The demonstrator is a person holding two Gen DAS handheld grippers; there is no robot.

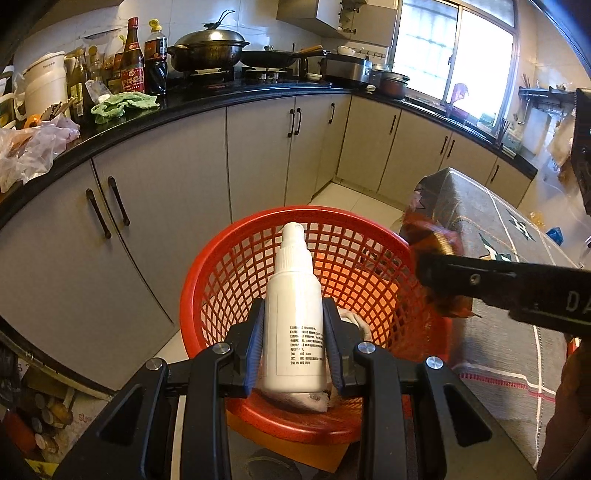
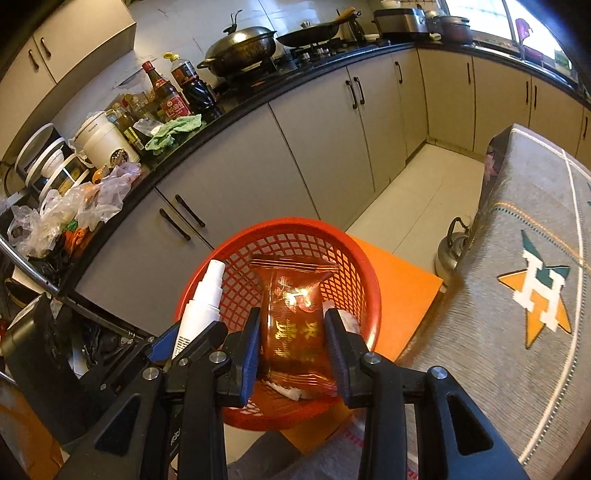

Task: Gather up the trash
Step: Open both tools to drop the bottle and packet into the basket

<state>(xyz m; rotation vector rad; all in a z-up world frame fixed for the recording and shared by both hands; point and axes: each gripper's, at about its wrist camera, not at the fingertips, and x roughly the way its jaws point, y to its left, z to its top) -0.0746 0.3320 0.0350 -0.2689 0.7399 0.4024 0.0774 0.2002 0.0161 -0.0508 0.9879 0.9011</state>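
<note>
Left gripper (image 1: pixel 295 350) pinched the white spray bottle (image 1: pixel 295 314) over the red basket (image 1: pixel 207 288); right gripper (image 2: pixel 291 347) pinched the red snack packet (image 2: pixel 293 325), at the basket's 3 o'clock rim in the left view. Best to spread each only once centred over the opening, so neither item catches the rim. Crumpled tissue, probably, lay inside.

We look down along both grippers at close range; both views share the red basket (image 1: pixel 207 295) and the kitchen counter (image 1: pixel 207 98).

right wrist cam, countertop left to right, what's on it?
Plastic bags → white cooker → green cloth → two dark sauce bottles → lidded wok → frying pan.
</note>
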